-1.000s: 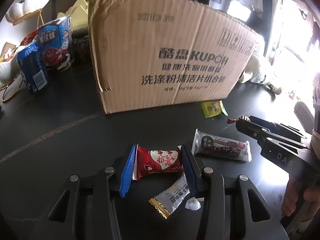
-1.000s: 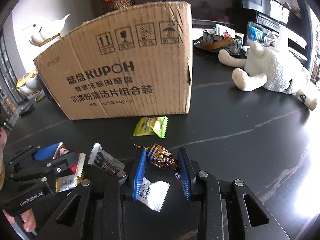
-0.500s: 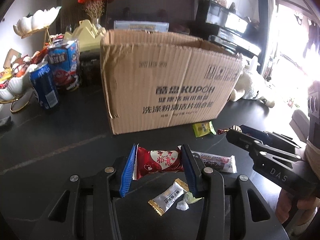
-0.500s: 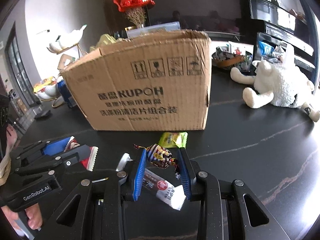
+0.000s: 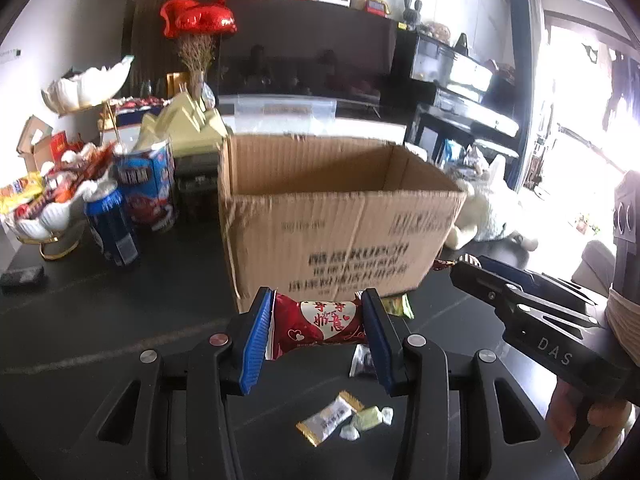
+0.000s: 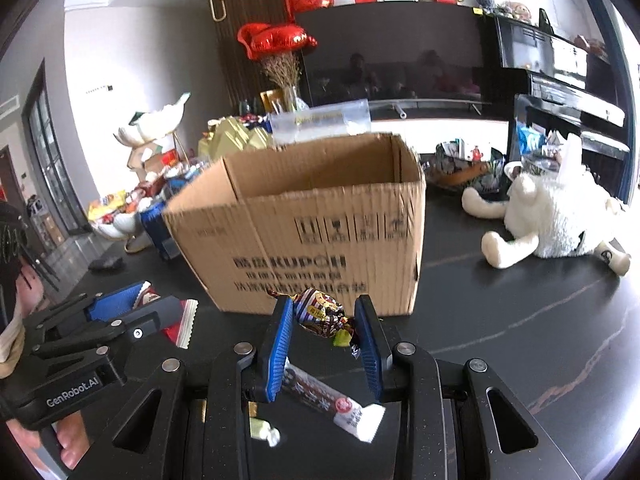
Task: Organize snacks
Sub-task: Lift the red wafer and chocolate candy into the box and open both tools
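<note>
Corrugated cardboard box [image 5: 340,220] stands open-topped on the dark table [image 5: 100,320], with both grippers raised in front of its printed face.

The left gripper [image 5: 318,330] is clenched on a red heart-printed candy packet [image 5: 316,326], held above the table; the right gripper [image 6: 324,328] grips a foil-wrapped candy [image 6: 320,312] between its blue pads. On the table below lie a small white sachet [image 5: 330,422], a pale green wrapped sweet [image 5: 370,418], a long dark snack bar [image 6: 320,396] and a green packet [image 5: 398,306] beside the box.
</note>
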The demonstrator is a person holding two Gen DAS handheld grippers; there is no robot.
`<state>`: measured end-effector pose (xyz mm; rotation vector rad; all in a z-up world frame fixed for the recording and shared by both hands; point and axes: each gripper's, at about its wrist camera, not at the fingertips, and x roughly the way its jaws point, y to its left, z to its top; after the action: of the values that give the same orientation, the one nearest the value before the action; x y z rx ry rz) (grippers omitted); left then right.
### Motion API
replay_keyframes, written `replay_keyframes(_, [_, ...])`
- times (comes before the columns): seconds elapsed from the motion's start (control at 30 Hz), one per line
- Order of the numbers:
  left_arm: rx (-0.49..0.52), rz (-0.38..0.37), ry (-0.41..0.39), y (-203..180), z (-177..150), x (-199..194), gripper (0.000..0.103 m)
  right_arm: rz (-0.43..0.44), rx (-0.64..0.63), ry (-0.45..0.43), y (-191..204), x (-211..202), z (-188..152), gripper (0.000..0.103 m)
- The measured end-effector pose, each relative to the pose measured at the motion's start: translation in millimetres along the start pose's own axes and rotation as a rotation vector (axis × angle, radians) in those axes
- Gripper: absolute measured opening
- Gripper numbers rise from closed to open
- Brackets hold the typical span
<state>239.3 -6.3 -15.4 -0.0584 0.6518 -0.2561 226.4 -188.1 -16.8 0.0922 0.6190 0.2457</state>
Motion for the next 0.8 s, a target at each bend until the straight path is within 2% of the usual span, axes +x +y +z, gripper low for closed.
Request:
replay_keyframes(0.4, [0.003, -0.004, -0.087, 0, 47, -19, 0.044, 0.023, -0.011, -0.080, 5, -15, 48, 0.033])
replay_keyframes(0.6, [0.012, 0.004, -0.109, 2, 70, -20, 0.044, 0.031, -0.036, -0.104, 9, -13, 74, 0.033])
replay_keyframes(0.8, [0.013, 0.003, -0.106, 3, 88, -14, 0.044, 0.043, -0.042, -0.092, 10, -4, 91, 0.034])
